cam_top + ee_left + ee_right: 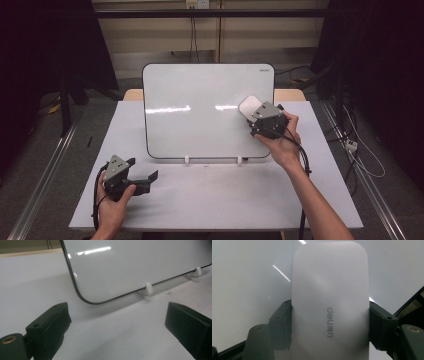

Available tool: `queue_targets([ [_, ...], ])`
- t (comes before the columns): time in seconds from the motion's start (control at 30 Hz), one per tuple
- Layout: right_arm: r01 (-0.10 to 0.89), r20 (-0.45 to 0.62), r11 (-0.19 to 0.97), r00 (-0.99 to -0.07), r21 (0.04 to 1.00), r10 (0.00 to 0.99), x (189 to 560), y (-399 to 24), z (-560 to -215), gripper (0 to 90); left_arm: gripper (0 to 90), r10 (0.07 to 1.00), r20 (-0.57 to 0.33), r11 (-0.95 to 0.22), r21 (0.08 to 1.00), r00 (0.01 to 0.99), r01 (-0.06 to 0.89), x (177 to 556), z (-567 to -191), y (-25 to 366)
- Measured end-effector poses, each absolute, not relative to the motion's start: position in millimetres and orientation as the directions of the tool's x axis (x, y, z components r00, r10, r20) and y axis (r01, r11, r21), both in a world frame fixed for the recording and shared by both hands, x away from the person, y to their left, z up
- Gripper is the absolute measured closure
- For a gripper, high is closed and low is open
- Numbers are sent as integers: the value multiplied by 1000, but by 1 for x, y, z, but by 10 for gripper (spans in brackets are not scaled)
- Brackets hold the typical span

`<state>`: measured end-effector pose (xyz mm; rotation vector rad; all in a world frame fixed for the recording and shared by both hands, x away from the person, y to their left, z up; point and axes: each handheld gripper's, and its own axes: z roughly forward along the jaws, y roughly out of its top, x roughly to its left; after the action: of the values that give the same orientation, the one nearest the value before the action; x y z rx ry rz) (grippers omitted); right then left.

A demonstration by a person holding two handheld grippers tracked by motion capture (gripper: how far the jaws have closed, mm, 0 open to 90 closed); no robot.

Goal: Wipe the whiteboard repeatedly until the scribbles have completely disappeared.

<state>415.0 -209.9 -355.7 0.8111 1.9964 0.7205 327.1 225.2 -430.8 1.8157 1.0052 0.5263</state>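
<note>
Left gripper [150, 178]: held low over the near left part of the white table [200, 200], jaws spread wide apart with only bare tabletop between them. In the left gripper view the two black jaws stand at the bottom corners; past them, a little ahead, is the rounded lower corner of the whiteboard [130, 267], standing tilted back on small white clip feet [148, 288]. Nothing touches this gripper's pads.

Right gripper [260, 120]: held up in the person's right hand [282, 145], farther from the person than the left one and well apart from it, over by the right part of the board. Jaws are clamped on a white eraser [329, 302], one pad on each long side. The eraser sticks out beyond the jaw tips, its broad smooth back toward the camera with grey "deli" lettering on it. In the high view the eraser [249, 106] lies against the board's face near its right edge, about mid-height; whether it actually presses on the surface I cannot tell.

Directly beyond the eraser: the glossy board surface, blank, with light streaks reflected in it. To the right of the jaws, the board's dark edge.
</note>
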Motion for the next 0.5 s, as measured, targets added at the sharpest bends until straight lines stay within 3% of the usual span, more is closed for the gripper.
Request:
queue_targets([
  [0.5, 260, -484, 653, -493, 711, 723, 390, -192, -390, 310, 58, 817, -76, -201, 891, 572, 406, 328, -431, 221],
])
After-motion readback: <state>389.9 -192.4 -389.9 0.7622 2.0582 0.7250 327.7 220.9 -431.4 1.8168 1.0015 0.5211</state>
